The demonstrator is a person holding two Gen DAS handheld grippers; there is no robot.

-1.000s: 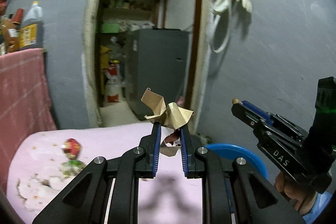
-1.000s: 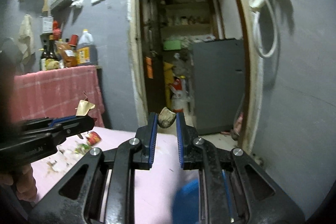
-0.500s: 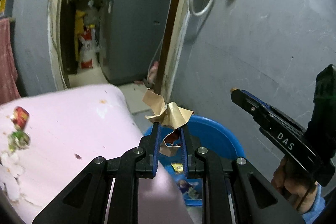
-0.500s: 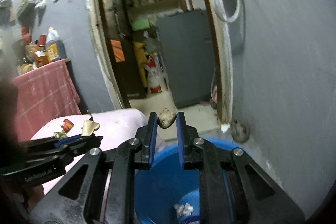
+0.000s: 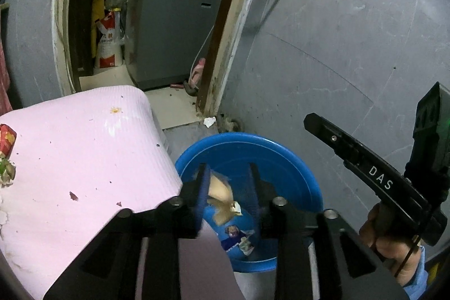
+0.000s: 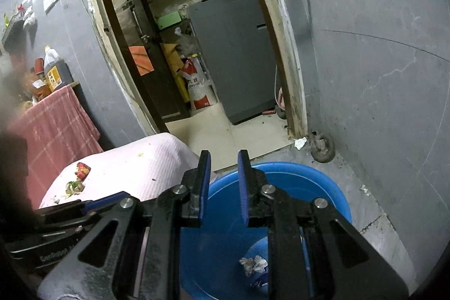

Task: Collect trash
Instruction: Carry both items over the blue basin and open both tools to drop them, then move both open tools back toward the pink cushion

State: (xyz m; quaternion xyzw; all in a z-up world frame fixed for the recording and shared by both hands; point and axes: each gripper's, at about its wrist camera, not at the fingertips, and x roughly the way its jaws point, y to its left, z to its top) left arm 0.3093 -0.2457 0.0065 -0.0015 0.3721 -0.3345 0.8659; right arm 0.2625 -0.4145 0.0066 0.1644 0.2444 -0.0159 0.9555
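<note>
A blue plastic basin (image 5: 281, 159) (image 6: 315, 182) stands on the floor beside the pink table (image 5: 78, 153). My left gripper (image 5: 227, 179) is open above the basin, and a crumpled tan paper (image 5: 222, 196) is loose between its jaws, falling into the basin. My right gripper (image 6: 223, 167) is open and empty over the basin's near rim; it also shows in the left wrist view (image 5: 365, 167). Wrappers (image 5: 239, 241) and a crumpled white paper (image 6: 253, 264) lie in the basin. A red wrapper (image 6: 83, 169) and scraps (image 6: 74, 186) lie on the table.
A grey wall (image 5: 337, 47) stands close behind the basin. A doorway (image 6: 197, 47) opens to a room with a grey appliance (image 6: 236, 52) and a sack (image 6: 198, 86). A red cloth (image 6: 53, 120) covers a shelf with bottles at left. A white scrap (image 6: 300, 142) lies on the floor.
Both grippers moved right from the table to over the basin and opened. The tan paper left the left jaws and drops; the small brown piece left the right jaws.
</note>
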